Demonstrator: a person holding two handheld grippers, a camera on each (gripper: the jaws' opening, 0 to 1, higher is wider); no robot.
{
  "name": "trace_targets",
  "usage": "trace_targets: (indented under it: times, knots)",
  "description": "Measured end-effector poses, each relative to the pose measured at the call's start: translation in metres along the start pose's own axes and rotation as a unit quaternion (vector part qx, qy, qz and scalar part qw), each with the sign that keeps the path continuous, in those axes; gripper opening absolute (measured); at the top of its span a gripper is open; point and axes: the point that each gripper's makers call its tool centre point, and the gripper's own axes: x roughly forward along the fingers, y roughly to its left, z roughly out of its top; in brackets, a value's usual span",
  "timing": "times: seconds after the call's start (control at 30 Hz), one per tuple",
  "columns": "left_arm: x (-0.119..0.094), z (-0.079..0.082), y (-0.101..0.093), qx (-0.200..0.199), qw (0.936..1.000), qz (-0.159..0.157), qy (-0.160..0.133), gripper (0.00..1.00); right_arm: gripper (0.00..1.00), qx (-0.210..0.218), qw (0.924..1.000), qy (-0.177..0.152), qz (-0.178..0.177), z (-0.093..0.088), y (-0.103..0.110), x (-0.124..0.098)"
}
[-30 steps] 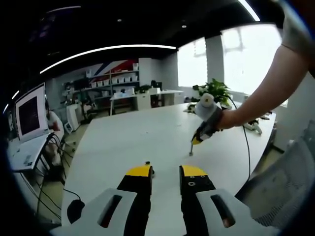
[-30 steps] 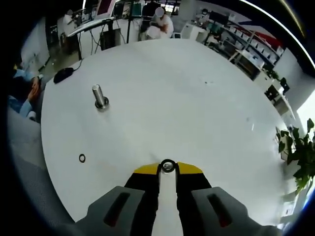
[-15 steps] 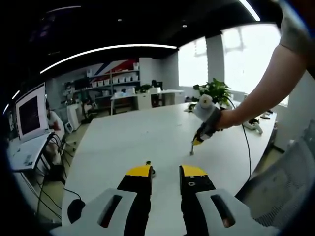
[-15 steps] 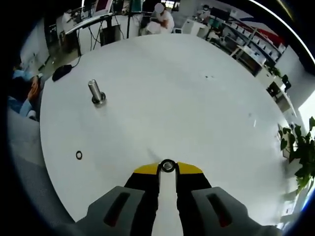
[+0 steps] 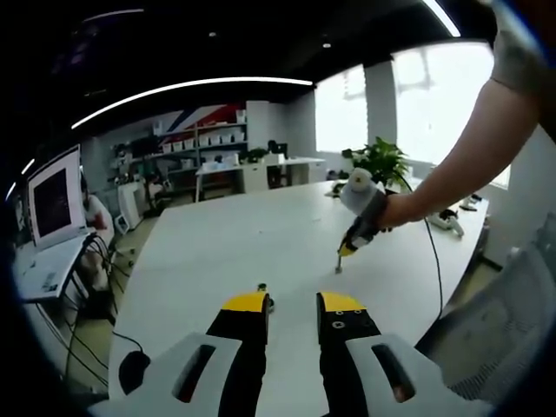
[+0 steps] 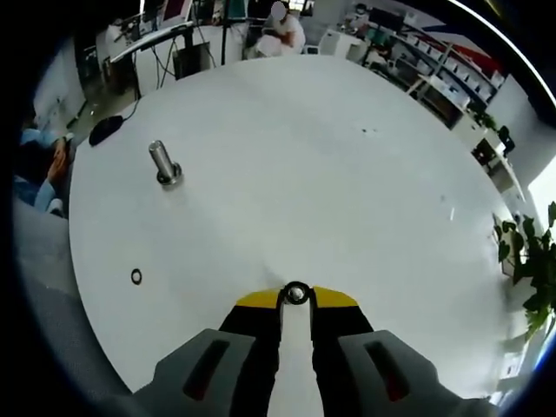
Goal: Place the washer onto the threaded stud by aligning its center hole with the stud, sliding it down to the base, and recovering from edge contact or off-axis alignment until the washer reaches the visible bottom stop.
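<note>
Right yellow-tipped gripper [image 6: 296, 295] has its jaws closed on a small dark metal ring washer [image 6: 296, 293], pinched at the tips above the round white table [image 6: 330, 174]. Left yellow-tipped gripper [image 5: 294, 301] stands with its jaws parted, nothing between them, low over the same table. Upright grey threaded metal stud [image 6: 163, 162] stands on its wider base on the table, well apart from the held washer and to its upper left in the right gripper view. A second small dark ring [image 6: 136, 276] lies flat near the table's edge. A black computer mouse [image 6: 105, 129] rests at the far rim. In the left gripper view, the right gripper [image 5: 350, 248] hangs tip-down over the table.
</note>
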Motion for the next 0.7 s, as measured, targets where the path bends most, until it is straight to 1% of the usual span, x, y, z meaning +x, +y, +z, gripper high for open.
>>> trace_targets:
  times: [0.23, 0.3, 0.47, 0.57, 0.7]
  knots:
    - [0.0003, -0.0011, -0.0005, -0.001, 1.0, -0.002, 0.003, 0.2, 0.14, 0.012, 0.9999, 0.001, 0.006, 0.0002, 0.0006, 0.0007]
    - [0.0002, -0.0009, -0.0006, -0.001, 1.0, -0.001, 0.002, 0.2, 0.14, 0.009, 0.9999, 0.007, 0.008, -0.002, 0.002, 0.0017]
    - [0.0, -0.0005, -0.0003, -0.001, 1.0, -0.001, 0.002, 0.2, 0.15, -0.002, 0.9999, 0.008, 0.008, -0.0038, 0.0032, 0.0037]
    - [0.0001, -0.0009, -0.0003, -0.001, 1.0, -0.001, 0.003, 0.2, 0.15, -0.001, 0.9999, 0.007, 0.008, -0.0025, 0.009, -0.0018]
    - [0.0001, -0.0009, -0.0006, 0.0, 1.0, 0.0, 0.002, 0.2, 0.16, -0.001, 1.0, 0.003, 0.005, -0.0013, 0.0058, -0.0025]
